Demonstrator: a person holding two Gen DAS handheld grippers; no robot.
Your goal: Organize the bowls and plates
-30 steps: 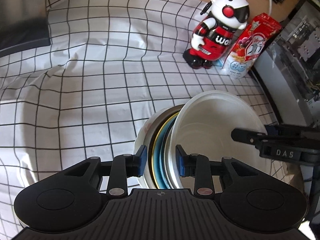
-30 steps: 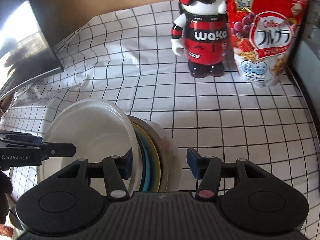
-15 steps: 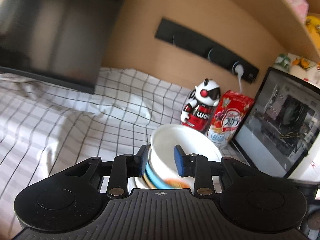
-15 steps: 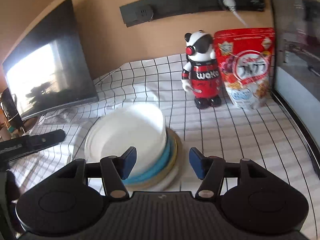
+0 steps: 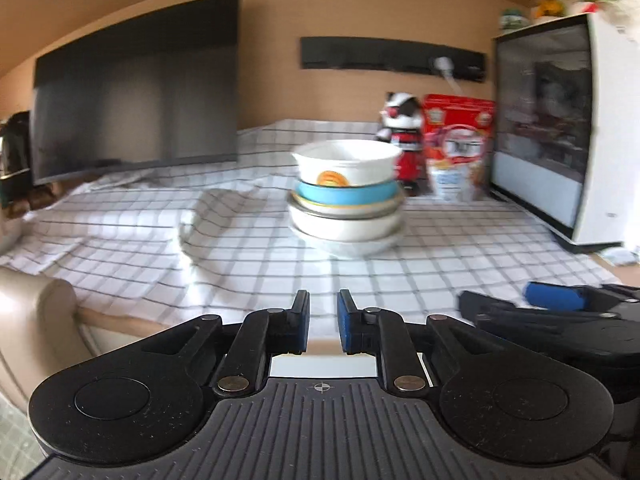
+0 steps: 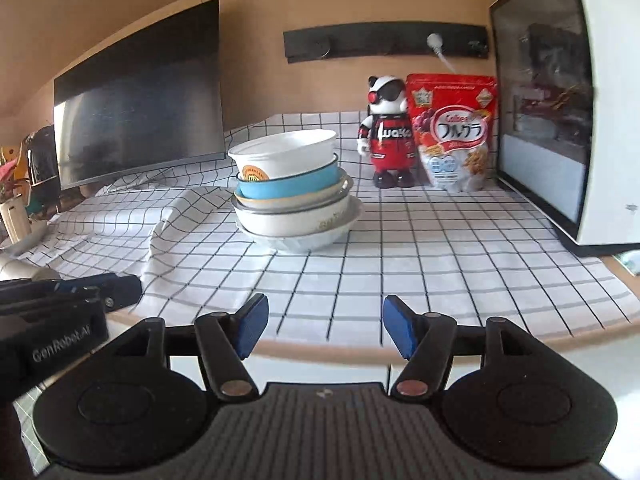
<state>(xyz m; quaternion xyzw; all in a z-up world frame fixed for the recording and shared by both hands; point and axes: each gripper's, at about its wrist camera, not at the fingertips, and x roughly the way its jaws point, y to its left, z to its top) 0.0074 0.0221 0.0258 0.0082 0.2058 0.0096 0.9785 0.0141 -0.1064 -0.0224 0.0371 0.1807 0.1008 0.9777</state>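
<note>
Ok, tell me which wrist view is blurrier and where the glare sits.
Left wrist view: motion-smeared, the bowl stack and cereal bag soft, only the left tool crisp. Right wrist view: sharper, bag lettering readable, bright sheen on the dark screen; fisheye bends the table edge in both.

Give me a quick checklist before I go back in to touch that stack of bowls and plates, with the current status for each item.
1. Left gripper empty: ok, nothing between its narrowly parted fingers.
2. Right gripper empty and open: ok, jaws wide apart.
3. Both grippers clear of the stack: ok, both sit back at the table edge.
4. Stack level: not ok, the top white bowl and blue bowl lean to one side.
5. Stack clear of neighbours: ok, robot figure and cereal bag stand apart behind it.
6. Tablecloth flat under the stack: cannot tell, there is a fold just left of it.
</note>
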